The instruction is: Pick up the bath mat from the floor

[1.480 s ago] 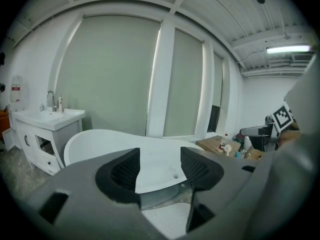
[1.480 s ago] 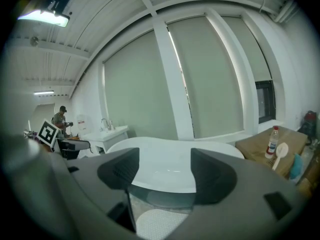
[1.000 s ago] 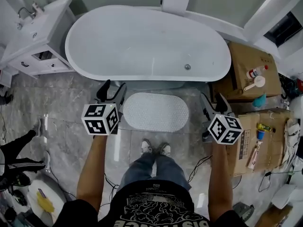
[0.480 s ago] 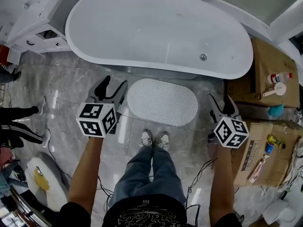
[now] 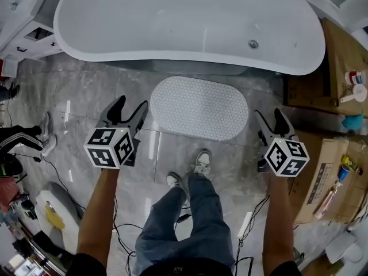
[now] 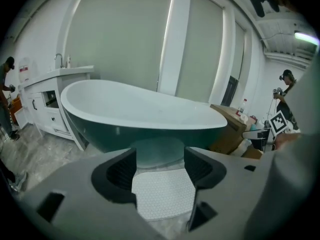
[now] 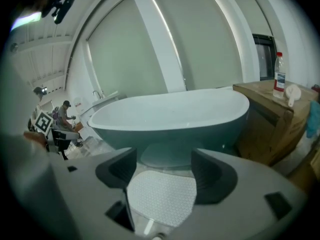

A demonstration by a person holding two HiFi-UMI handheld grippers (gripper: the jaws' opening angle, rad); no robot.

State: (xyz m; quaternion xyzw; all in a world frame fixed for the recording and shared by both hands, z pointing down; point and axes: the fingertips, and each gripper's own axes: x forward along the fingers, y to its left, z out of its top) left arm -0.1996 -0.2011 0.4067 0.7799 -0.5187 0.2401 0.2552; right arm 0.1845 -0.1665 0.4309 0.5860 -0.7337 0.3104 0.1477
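The white, dimpled bath mat (image 5: 198, 108) lies flat on the marble floor (image 5: 80, 99) just in front of the bathtub (image 5: 184, 22), not yet touched. The left gripper (image 5: 130, 103) hangs off its left end and the right gripper (image 5: 270, 115) off its right end. Both pairs of jaws have just been opening and stand well apart, holding nothing. This looks like the approach. Next, each gripper likely needs to reach a thin end edge, slip one jaw beneath it and close.
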